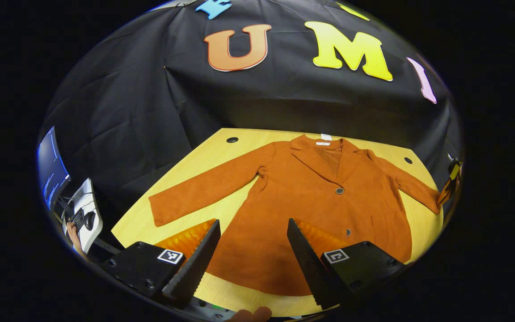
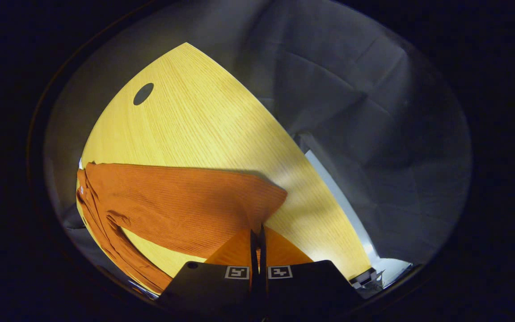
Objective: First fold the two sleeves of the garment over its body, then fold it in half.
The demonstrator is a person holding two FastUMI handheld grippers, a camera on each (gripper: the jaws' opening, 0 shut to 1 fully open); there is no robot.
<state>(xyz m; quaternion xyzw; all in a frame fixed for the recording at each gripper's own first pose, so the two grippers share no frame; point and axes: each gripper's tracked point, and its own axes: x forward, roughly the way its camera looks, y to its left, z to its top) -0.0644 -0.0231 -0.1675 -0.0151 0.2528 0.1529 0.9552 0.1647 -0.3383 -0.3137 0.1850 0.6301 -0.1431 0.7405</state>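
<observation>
black cloth walled the booth behind a yellow wooden table [image 1: 221, 154] where the rust-orange coat [image 1: 311, 201] lay flat, front up, collar toward the cloth, both sleeves spread out to the sides. my left gripper [image 1: 253, 250] hung released above the coat's hem, its fingers wide apart with fabric visible between them. my right gripper [image 2: 257, 243] was clenched on the cuff end of the right sleeve [image 2: 181, 205], both fingers pressed together on the cloth, the sleeve lifted slightly off the table near its edge.
</observation>
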